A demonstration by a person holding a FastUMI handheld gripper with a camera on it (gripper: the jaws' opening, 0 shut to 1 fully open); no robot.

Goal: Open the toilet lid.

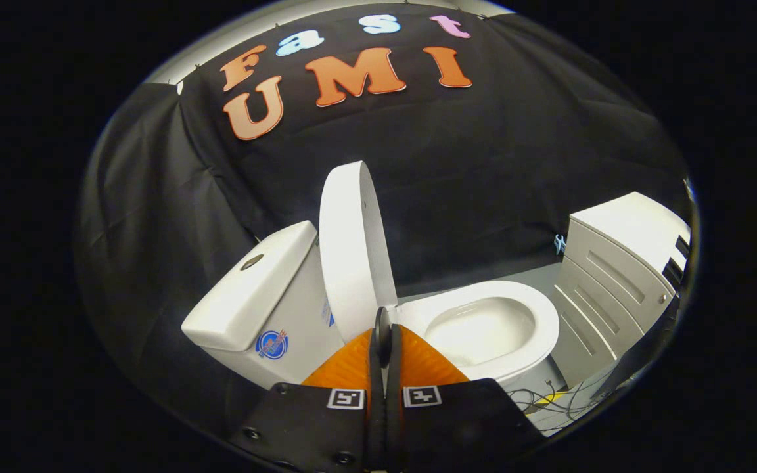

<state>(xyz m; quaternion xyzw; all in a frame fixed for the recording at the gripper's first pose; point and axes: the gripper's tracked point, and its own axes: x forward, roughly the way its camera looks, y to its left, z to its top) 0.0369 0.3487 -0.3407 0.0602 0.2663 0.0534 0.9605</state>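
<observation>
A white toilet stands just beyond my fingers. Its lid (pixel 352 249) is raised upright and leans back toward the tank (pixel 253 289). The seat (pixel 536 309) lies down around the open bowl (pixel 480 325), to the right of the lid. My gripper (pixel 384 335) sits close in front of the lid's hinge end, with its two fingers pressed together and nothing held between them. The fingers hide the lower edge of the lid and the hinge.
A white cabinet (pixel 621 269) with slatted drawers stands to the right of the bowl. Loose cables (pixel 556 397) lie on the grey floor below the bowl. Black cloth walls close in behind the toilet and on the left.
</observation>
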